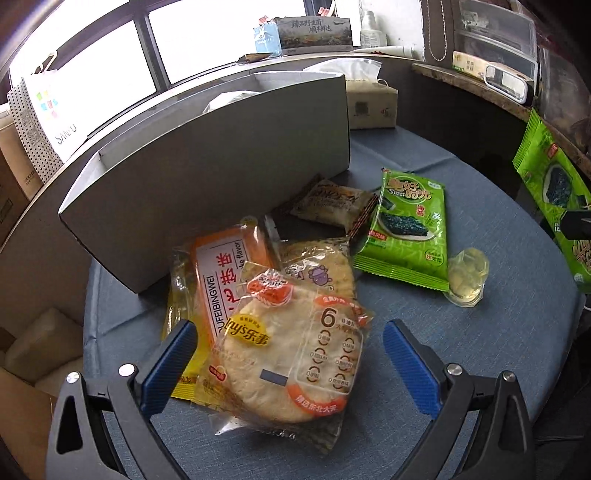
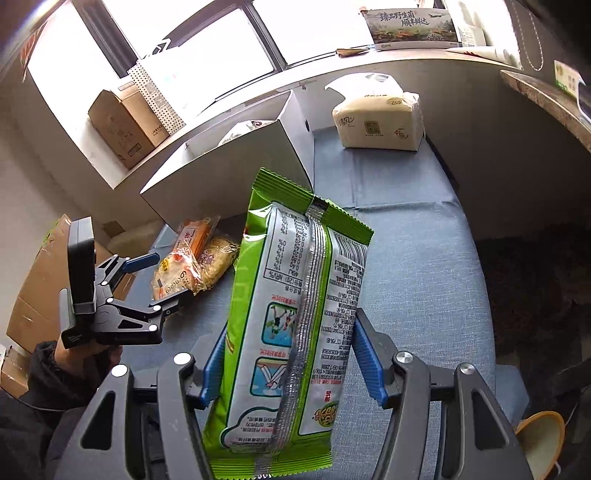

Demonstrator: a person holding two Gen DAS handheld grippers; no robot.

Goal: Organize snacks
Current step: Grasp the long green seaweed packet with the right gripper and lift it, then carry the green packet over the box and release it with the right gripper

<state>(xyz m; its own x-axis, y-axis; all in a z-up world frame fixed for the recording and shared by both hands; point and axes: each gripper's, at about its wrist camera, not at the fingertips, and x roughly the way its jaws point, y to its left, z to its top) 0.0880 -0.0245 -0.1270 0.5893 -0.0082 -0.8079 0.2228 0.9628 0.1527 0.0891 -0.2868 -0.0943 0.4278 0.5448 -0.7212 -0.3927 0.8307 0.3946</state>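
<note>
Green seaweed pack (image 2: 291,314) clamped in right jaws, left jaws wide open around rice-cracker bag (image 1: 291,350), grey box (image 1: 207,177) behind.

A rice cracker pack (image 1: 291,354) tops a pile with an orange cake pack (image 1: 225,266) beside the grey box (image 1: 207,177) at the table's left edge; a green seaweed pack (image 1: 406,229) lies flat nearby, a jelly cup (image 1: 466,273) touching it, another seaweed pack (image 2: 291,325) raised upright

Tissue pack (image 2: 378,120) on blue tablecloth (image 2: 424,258), near back wall. Cardboard box (image 2: 123,125) and dotted paper bag (image 2: 159,94) on windowsill. Printed card (image 2: 410,24) upright on ledge.
</note>
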